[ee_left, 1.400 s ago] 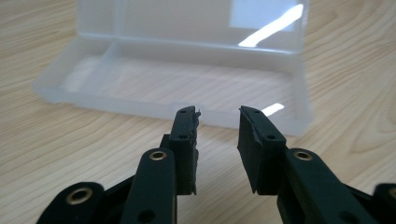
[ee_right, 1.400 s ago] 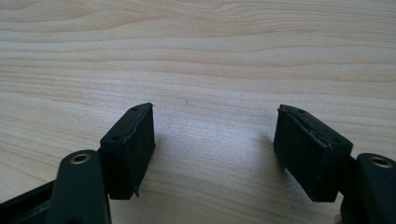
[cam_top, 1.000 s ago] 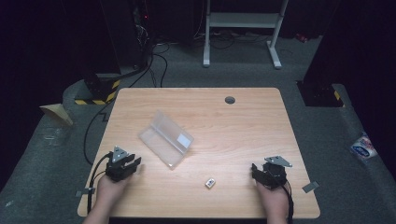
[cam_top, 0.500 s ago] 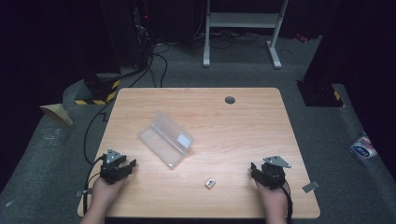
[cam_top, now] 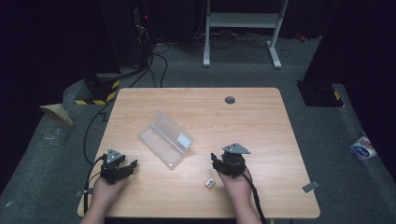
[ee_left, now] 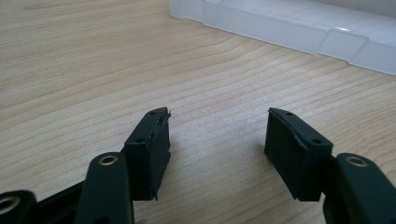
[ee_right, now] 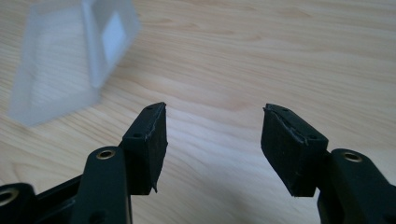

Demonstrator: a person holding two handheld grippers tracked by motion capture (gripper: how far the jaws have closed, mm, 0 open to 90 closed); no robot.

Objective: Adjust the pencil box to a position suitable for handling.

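No legible text anywhere. White label [cam_top: 184, 139] on the clear plastic box [cam_top: 166, 138]: blank or too small to read. Blue-and-white packet [cam_top: 362, 147] on the floor at right carries print, unreadable. Small white object [cam_top: 209, 183] on the surface: markings too small to tell.

wooden table [cam_top: 280, 140] — clear plastic box [cam_top: 166, 138] | small white block [cam_top: 209, 183]

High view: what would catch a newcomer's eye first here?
The open clear plastic case lying aslant on the wooden table left of centre stands out first. Next come the two black tongs near the front edge, the left tongs and right tongs, both with jaws apart and holding nothing, with a small white piece beside the right hand.
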